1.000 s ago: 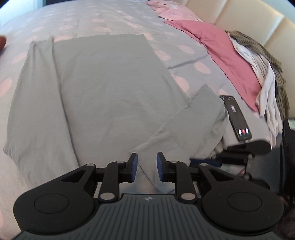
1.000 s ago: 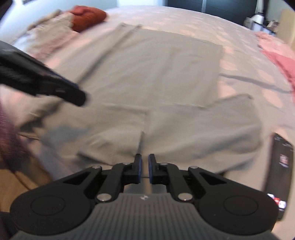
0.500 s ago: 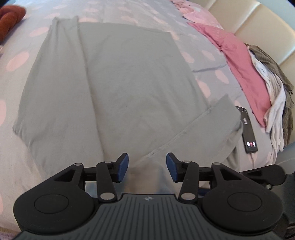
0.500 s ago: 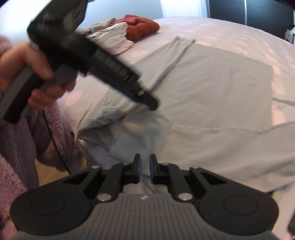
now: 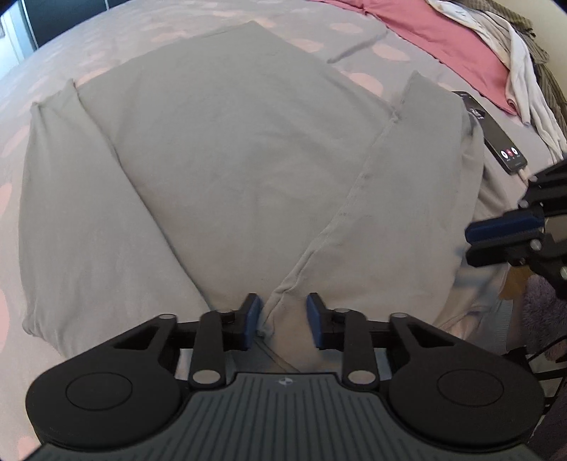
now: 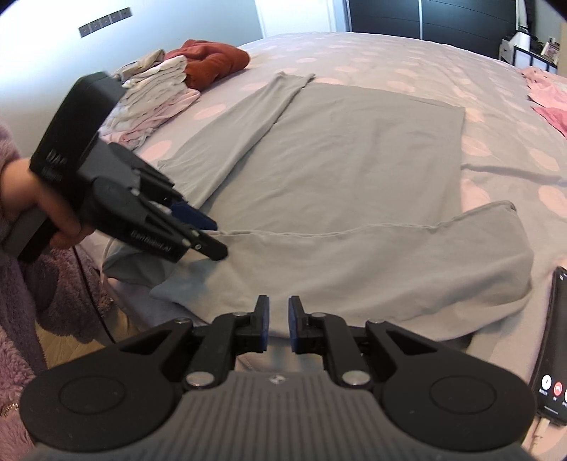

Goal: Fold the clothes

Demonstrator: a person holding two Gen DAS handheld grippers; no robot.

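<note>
**A bedroom filled with daylight**

A wide bed (image 6: 407, 53) fills most of the room, its grey cover dotted with pale pink. Behind the bed's far edge runs a dark wardrobe front (image 6: 425, 17), and to its left a pale doorway. A plain white wall (image 6: 53, 53) with a dark switch strip (image 6: 104, 22) rises on the bed's left. A cream padded headboard (image 5: 556, 53) backs the bed's other side. Wooden floor (image 6: 53, 347) shows just beside the near edge.
</note>
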